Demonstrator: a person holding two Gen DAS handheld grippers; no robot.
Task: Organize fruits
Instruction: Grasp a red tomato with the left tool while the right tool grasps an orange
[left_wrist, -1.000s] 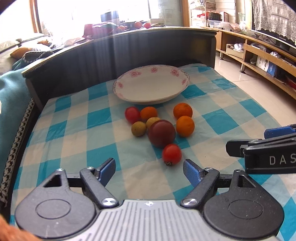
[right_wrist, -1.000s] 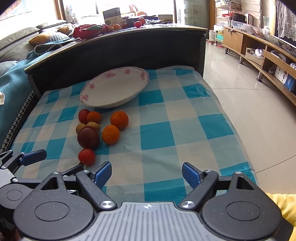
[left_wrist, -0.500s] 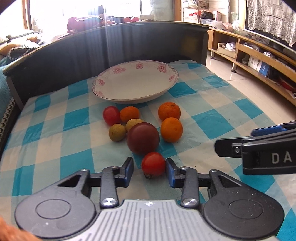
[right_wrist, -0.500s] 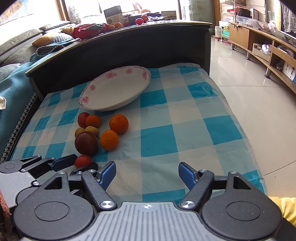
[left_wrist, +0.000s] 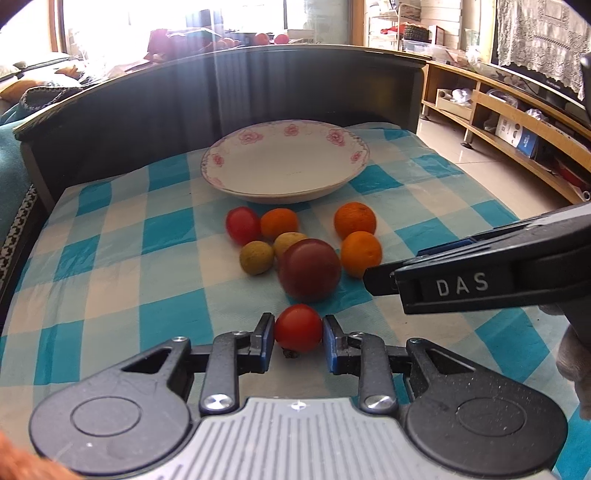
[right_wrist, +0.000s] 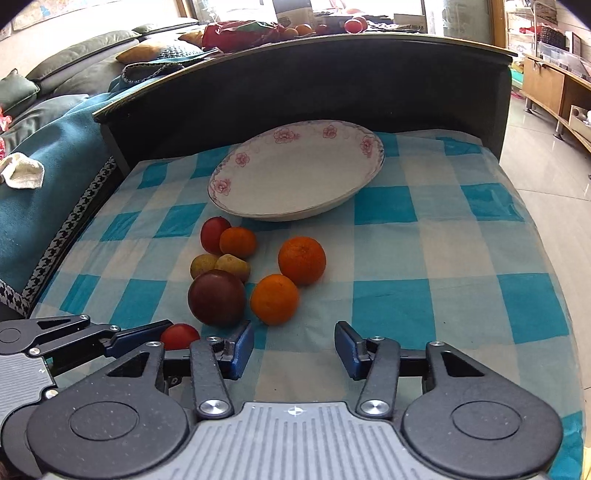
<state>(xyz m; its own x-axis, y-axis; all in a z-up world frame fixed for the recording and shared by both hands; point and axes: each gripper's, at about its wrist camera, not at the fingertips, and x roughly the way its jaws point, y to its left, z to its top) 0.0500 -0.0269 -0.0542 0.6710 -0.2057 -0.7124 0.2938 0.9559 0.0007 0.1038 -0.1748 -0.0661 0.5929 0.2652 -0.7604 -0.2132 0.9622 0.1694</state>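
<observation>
glossy ceramic plate, matt checked cloth

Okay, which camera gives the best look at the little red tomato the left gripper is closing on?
The left wrist view: the red tomato sits whole between the left gripper fingers. The right wrist view shows only its top, behind gripper parts.

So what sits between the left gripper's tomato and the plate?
In the left wrist view, the dark plum comes right behind the tomato, then two small yellowish fruits, then a mandarin near the plate.
</observation>
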